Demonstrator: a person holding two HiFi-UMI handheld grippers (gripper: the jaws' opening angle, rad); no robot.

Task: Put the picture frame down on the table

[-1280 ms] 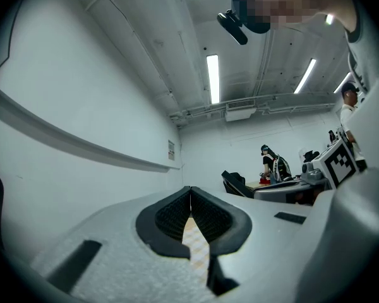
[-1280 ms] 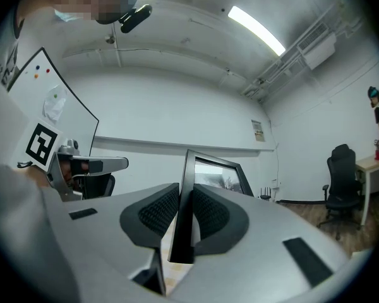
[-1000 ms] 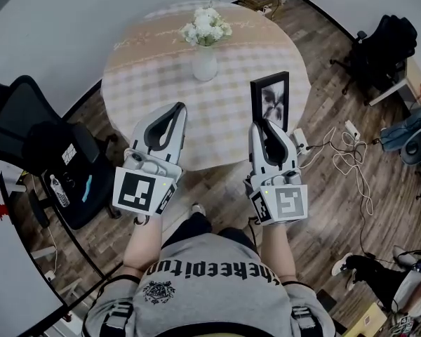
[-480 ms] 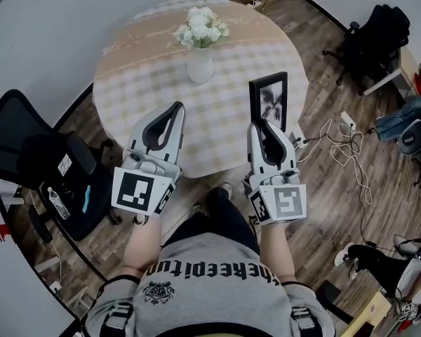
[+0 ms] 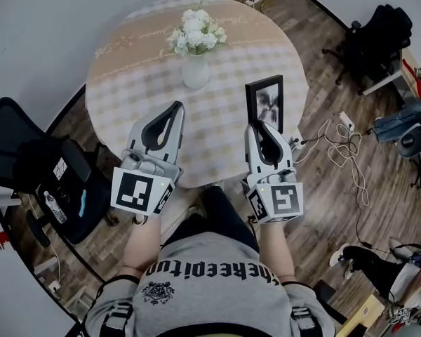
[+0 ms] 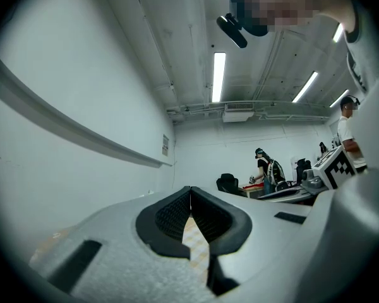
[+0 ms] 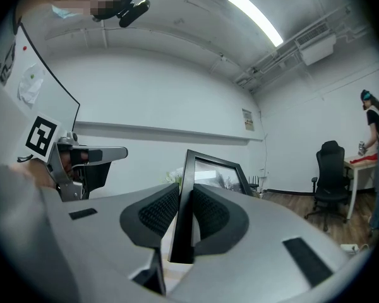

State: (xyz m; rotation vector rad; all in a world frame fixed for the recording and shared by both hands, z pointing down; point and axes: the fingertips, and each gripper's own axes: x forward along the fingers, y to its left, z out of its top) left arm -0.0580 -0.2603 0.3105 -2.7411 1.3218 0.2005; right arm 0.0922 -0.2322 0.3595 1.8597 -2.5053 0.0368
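Observation:
The black picture frame [image 5: 265,103] with a black-and-white photo stands upright in my right gripper [image 5: 259,126], which is shut on its lower edge, over the near right part of the round table [image 5: 140,62]. In the right gripper view the frame [image 7: 191,188] rises between the two ribbed pads. My left gripper [image 5: 174,109] hovers over the table's near edge to the left, its tips touching and nothing held; in the left gripper view its tips [image 6: 190,190] meet with only checked cloth showing below them.
A white vase of white flowers [image 5: 195,44] stands mid-table, beyond both grippers. A black office chair [image 5: 38,167] is at the left, another chair [image 5: 379,34] at the far right. Cables and a power strip [image 5: 344,142] lie on the wooden floor to the right.
The view has shifted closer to the table. Both grippers have kept their pose, and the frame stays in the right gripper, now slightly further over the tabletop.

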